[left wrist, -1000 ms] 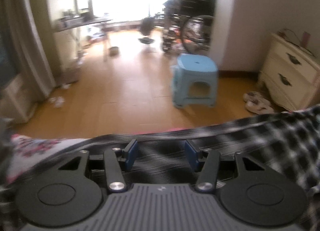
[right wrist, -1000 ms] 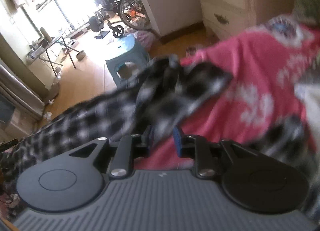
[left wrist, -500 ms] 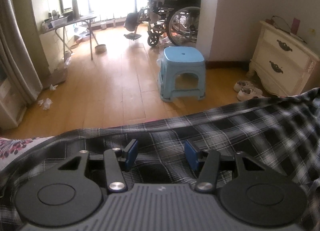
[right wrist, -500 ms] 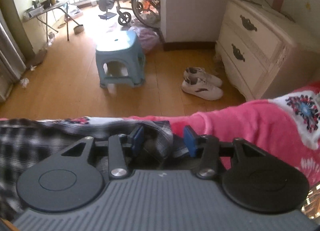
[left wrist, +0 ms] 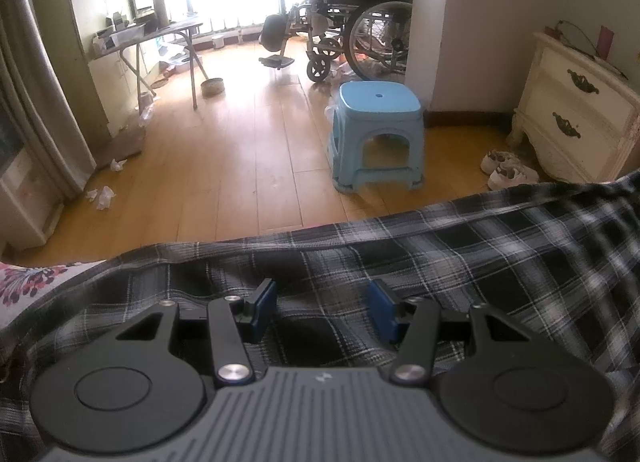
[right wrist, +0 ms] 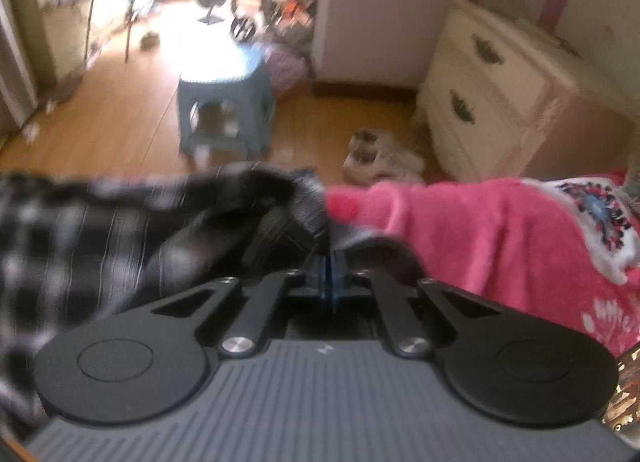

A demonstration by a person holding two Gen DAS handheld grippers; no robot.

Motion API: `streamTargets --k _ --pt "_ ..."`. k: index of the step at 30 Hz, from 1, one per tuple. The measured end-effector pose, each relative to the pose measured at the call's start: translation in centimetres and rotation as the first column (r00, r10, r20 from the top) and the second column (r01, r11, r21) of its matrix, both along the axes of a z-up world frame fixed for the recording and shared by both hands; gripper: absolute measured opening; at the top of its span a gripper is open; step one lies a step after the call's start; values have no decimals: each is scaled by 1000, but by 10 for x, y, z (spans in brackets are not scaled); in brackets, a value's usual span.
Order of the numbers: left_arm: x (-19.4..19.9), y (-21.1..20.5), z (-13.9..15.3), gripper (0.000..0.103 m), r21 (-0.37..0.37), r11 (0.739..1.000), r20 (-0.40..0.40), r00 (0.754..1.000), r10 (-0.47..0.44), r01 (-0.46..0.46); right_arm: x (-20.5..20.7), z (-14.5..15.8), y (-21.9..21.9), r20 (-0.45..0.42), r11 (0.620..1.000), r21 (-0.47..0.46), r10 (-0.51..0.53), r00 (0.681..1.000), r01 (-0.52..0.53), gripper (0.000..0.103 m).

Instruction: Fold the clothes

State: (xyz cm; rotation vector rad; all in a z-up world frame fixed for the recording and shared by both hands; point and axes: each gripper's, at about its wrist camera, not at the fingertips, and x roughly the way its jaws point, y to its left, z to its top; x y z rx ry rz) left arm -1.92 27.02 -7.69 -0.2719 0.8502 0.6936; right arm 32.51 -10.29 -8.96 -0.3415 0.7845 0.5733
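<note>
Left wrist view: the left gripper point(left wrist: 322, 310) hangs low over a plaid shirt point(left wrist: 460, 262) that fills the lower half of the frame. Its jaws stand apart, released, with flat cloth under the gap and nothing pinched. The shirt is thin woven cotton by the look of it: light, limp, likely to drape and slide, so it should be taken by a hem, seam or corner, not mid-panel. A floral blanket point(left wrist: 24, 282) peeks out at lower left. Beyond the bed edge lies a wooden floor point(left wrist: 240, 166), with a blue stool point(left wrist: 378, 138) at centre, a wheelchair point(left wrist: 360, 30) at the top, a folding table point(left wrist: 160, 34) at upper left, a white dresser point(left wrist: 576, 118) at right and sneakers point(left wrist: 506, 172) beside it.

Right wrist view, blurred: the right gripper point(right wrist: 329, 276) has its jaws clenched together at the frame's centre. A bunched fold of shirt point(right wrist: 120, 230) rises just beyond the pads; whether cloth is caught between them I cannot tell. The shirt spreads to the left, over a pink blanket point(right wrist: 480, 230) that covers the bed at right. Above are the stool point(right wrist: 224, 102), sneakers point(right wrist: 380, 158) and dresser point(right wrist: 500, 94).
</note>
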Motion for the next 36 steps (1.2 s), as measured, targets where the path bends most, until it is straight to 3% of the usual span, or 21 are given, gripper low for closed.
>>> streamTargets --k 3,6,10,11,14,16,17,19,22,25,28,31,33,36 --pt "2 1 -2 53 -4 1000 -4 1000 3 -3 11 16 -1 57 999 32 -25 998 23 0" --pt "3 1 -3 53 -8 1000 -5 1000 7 -7 30 22 8 110 999 9 -32 993 31 0" --pt "2 -3 -4 53 -6 1000 -14 1000 -2 2 62 19 16 101 995 69 -75 992 68 3" --pt "2 -3 -4 53 -6 1000 -15 1000 -4 4 69 21 13 77 989 114 -98 992 89 7" --pt "1 -2 -4 53 -8 1000 -12 1000 -5 4 73 31 -11 41 945 276 -194 980 176 34" --pt "1 -1 -4 53 -11 1000 -7 1000 -2 2 70 39 -32 31 906 361 -250 968 223 37" --pt "1 0 -5 53 -12 1000 -4 1000 1 -1 67 40 -40 27 905 352 -266 963 240 37" --pt "0 1 -6 53 -16 1000 3 1000 4 -3 60 37 -55 8 912 300 -296 955 280 37" --pt "-1 0 -7 53 -15 1000 2 1000 4 -4 47 17 -79 -119 900 256 -332 936 352 37" --pt "-3 0 -6 53 -12 1000 -4 1000 9 -9 34 -7 -91 -252 872 228 -376 892 433 37" --pt "-6 0 -4 53 -11 1000 -6 1000 21 -21 27 -24 -92 -330 846 214 -408 852 488 33" --pt "-9 1 -3 53 -17 999 -8 999 39 -39 29 -37 -85 -363 834 180 -436 823 521 21" --pt "-11 2 -3 52 -18 999 -8 999 45 -46 26 -38 -87 -362 824 189 -447 818 533 8" --pt "-15 3 -4 53 -18 999 -6 999 51 -51 17 -28 -93 -342 808 232 -453 823 541 3"
